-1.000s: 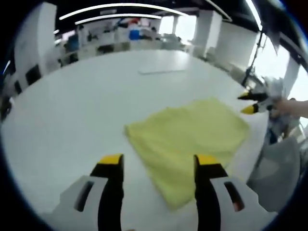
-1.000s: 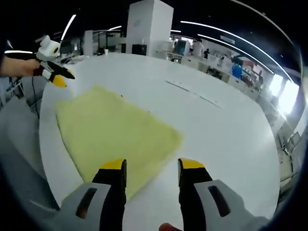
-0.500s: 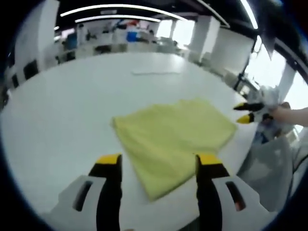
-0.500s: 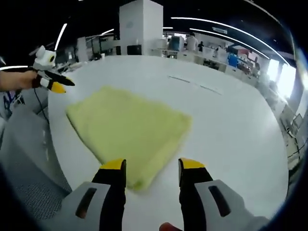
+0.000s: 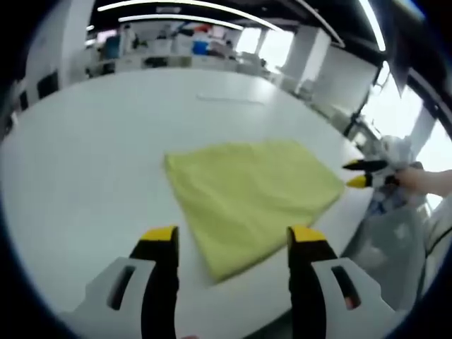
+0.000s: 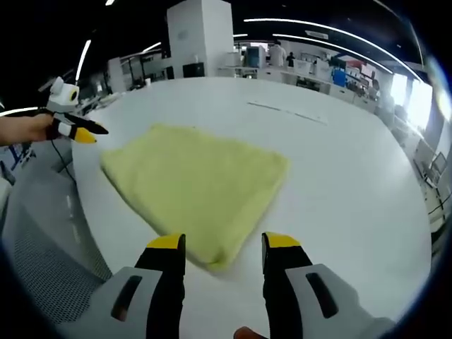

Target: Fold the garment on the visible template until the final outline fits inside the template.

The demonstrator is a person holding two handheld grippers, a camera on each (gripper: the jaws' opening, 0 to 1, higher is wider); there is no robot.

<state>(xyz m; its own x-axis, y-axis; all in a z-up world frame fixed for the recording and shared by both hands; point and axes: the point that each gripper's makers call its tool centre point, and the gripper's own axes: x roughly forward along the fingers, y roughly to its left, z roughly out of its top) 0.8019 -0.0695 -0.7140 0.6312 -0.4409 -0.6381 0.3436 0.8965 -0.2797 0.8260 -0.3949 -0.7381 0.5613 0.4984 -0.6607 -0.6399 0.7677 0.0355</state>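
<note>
A folded pale yellow garment (image 5: 248, 195) lies flat on the white table (image 5: 92, 141); the right gripper view shows the same garment (image 6: 194, 187) near the table's (image 6: 339, 176) front edge. My left gripper (image 5: 232, 235) hovers open just short of the garment's near corner, nothing between its yellow-tipped jaws. My right gripper (image 6: 223, 242) also stands open over the opposite near corner, holding nothing. Each gripper appears small in the other's view, held by a hand: the right gripper (image 5: 360, 174) beside the cloth's right corner, the left gripper (image 6: 74, 128) off its left edge.
Thin line marks (image 6: 286, 111) run across the table beyond the garment. A grey chair (image 6: 42, 233) stands by the table edge, seen too as a grey chair (image 5: 399, 240) at the right. Desks and white pillars (image 6: 200, 35) fill the background.
Both cameras shifted a little, bringing the garment lower and nearer the jaws in both views. The garment lies as before. Both grippers stay open.
</note>
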